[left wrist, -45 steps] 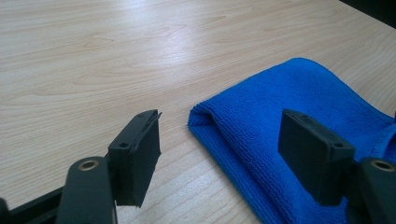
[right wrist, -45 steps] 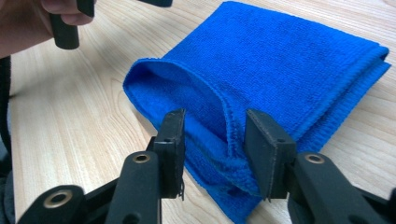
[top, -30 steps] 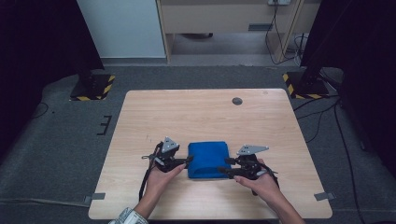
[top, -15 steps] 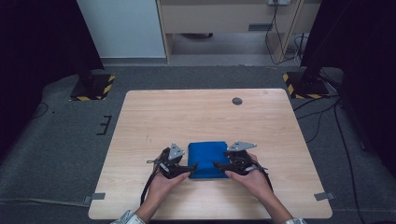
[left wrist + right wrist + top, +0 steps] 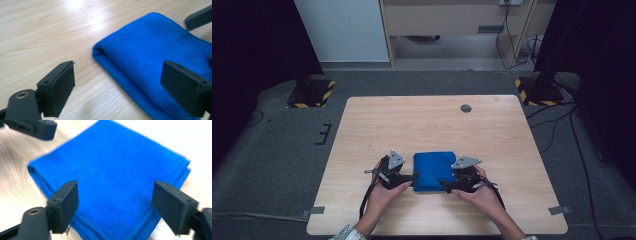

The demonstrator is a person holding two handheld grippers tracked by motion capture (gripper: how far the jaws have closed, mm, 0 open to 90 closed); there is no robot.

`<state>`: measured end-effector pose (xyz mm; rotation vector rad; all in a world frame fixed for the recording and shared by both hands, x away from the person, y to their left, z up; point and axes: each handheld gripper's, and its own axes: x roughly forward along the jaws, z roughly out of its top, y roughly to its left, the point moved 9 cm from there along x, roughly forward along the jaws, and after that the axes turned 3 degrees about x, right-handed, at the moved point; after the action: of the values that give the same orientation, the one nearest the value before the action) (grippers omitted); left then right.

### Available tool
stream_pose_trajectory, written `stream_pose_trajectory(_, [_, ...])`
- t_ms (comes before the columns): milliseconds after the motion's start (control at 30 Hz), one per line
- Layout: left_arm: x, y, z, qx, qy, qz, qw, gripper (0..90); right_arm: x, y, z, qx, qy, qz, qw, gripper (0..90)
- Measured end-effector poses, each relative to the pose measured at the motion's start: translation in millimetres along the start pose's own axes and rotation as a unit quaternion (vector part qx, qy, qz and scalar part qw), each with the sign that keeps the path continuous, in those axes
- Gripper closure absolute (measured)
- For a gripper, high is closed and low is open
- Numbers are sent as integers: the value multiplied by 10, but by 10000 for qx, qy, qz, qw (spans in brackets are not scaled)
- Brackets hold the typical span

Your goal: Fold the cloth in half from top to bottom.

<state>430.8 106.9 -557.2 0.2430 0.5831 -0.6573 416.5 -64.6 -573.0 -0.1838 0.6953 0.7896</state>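
Note:
A folded blue cloth (image 5: 434, 170) lies flat on the wooden table (image 5: 432, 125) near its front edge. My left gripper (image 5: 413, 177) is at the cloth's near left corner and my right gripper (image 5: 444, 183) at its near right corner, each held in a hand. In the left gripper view the cloth's folded corner (image 5: 150, 57) lies between the wide-apart jaws of the left gripper (image 5: 120, 75), untouched by the pads. The right gripper (image 5: 116, 195) hovers over the cloth (image 5: 112, 170), pads apart. Both sets of jaws have just been opening.
A small dark round disc (image 5: 466, 108) is set in the table at the back right. Black stands with yellow-striped bases (image 5: 312, 95) flank the table's far corners. The other gripper's black jaw shows at the top edge of each gripper view (image 5: 198, 17) (image 5: 32, 128).
The right gripper has shifted left, onto the cloth's near right corner. The left gripper has hardly moved. The cloth lies where it was.

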Motion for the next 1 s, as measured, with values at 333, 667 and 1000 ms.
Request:
stream_pose_trajectory(333, [-110, 206, 46, -291, -86, 172, 9994, 84, -188, -266, 295, 273, -568, -245, 9977, 93])
stream_pose_trajectory(667, [-193, 589, -96, -581, 44, 361, 9976, 77, -275, -572, 371, 576, -659, -382, 9954, 81])
stream_pose_trajectory(1000, [-211, 849, -249, -763, 242, 502, 9955, 77, -363, -885, 198, 796, -528, -624, 9935, 81])
